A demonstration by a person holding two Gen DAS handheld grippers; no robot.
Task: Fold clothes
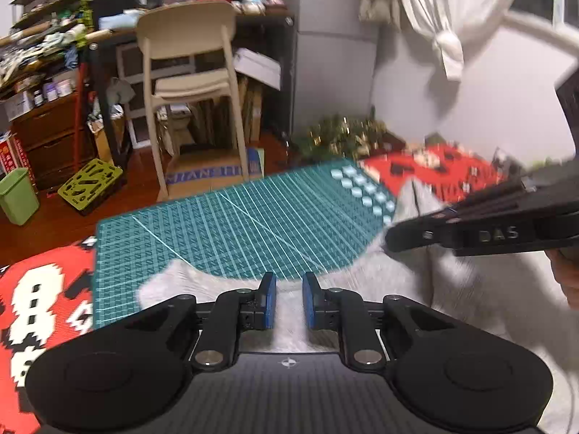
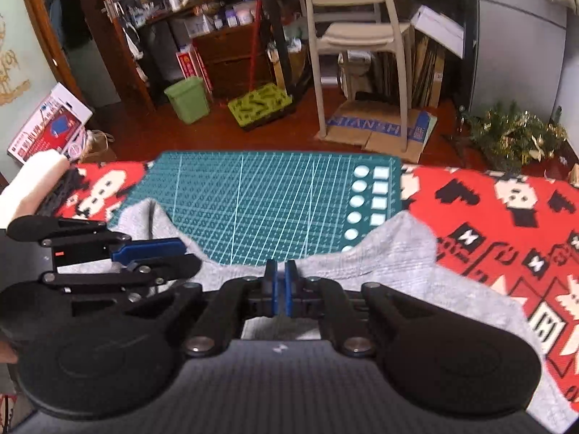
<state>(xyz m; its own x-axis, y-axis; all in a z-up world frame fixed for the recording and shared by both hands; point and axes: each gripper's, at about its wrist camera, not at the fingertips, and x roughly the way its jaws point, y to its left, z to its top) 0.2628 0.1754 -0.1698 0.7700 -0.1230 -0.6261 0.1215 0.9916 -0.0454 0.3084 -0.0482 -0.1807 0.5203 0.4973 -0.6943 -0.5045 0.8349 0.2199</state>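
Nearest to my left camera, the left claw (image 1: pixel 288 298) is sitting with its blue pads spread apart, nothing between them, hovering just over the grey garment (image 1: pixel 380 289). In the right wrist view, the right claw (image 2: pixel 279 291) is showing its pads almost pressed together, only a thin slit between them; I cannot tell whether a fold of cloth is caught there. The left claw is appearing side-on at the left of that view, over the garment's left portion.

The grey garment is lying rumpled on the tabletop, its near part under both claws, its far edge dipping in the middle and rising at both sides. It is overlapping the near edge of the green cutting mat (image 2: pixel 253 195) and spreading right onto the red patterned cloth (image 2: pixel 506 217) that is covering the tabletop.

Beyond the tabletop's far edge, a beige chair (image 2: pixel 356 36) is standing on the wooden floor (image 2: pixel 253 141), with flattened cardboard (image 2: pixel 376 126) under it, a green bin (image 2: pixel 188 99) to its left and a tinsel wreath (image 2: pixel 514 137) to its right.
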